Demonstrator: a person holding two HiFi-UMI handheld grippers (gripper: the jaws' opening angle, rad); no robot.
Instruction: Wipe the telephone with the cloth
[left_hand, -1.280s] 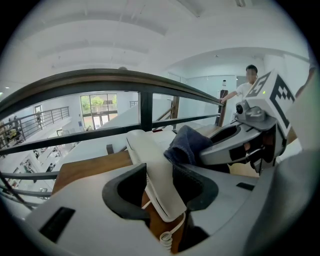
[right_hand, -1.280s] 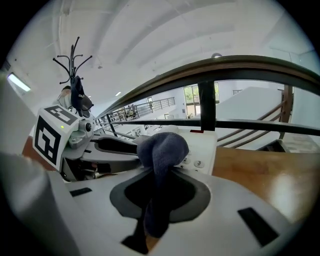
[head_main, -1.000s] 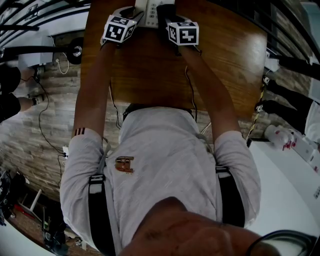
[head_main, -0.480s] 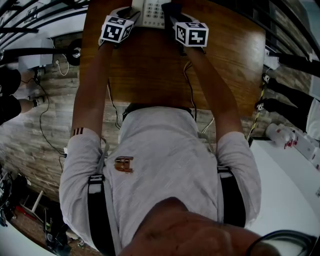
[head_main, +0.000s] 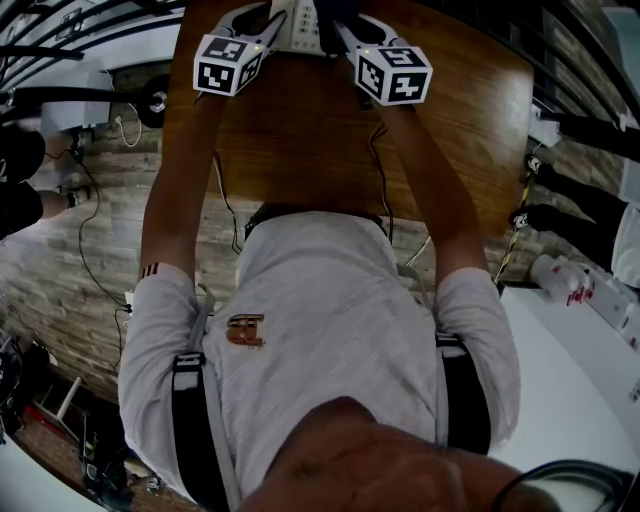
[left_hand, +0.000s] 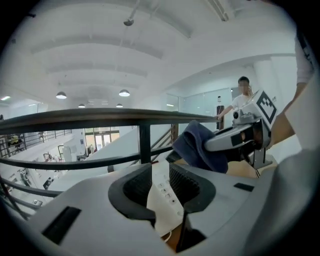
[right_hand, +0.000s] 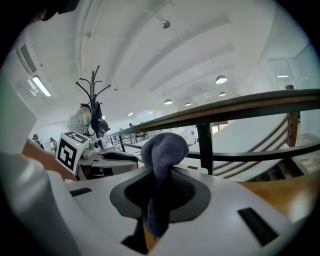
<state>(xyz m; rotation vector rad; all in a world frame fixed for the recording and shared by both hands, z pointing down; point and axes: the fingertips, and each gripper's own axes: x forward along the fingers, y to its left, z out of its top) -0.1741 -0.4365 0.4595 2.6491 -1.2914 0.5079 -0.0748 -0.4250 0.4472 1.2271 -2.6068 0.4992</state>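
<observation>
The white telephone (head_main: 298, 25) lies at the far edge of the wooden table (head_main: 300, 130), between both grippers. In the left gripper view its keypad side (left_hand: 162, 192) sits between the jaws of my left gripper (left_hand: 161, 182), which are closing around it; I cannot see the pads pressing on it. My right gripper (right_hand: 160, 187) is shut on a dark blue cloth (right_hand: 161, 150) that bulges out above the jaws. From the left gripper view the cloth (left_hand: 200, 147) hangs just over the telephone's far end, held by the right gripper (left_hand: 235, 137).
A dark metal railing (left_hand: 100, 120) runs right behind the table's far edge. Thin cables (head_main: 378, 170) trail across the table toward the person. A white counter (head_main: 580, 380) with bottles (head_main: 560, 270) stands at the right. A person (left_hand: 243, 97) stands far off.
Both marker cubes have drifted apart, the left one leftward and the right one rightward and nearer. The telephone now sits higher, at the frame's top edge, and the left jaws have narrowed.
</observation>
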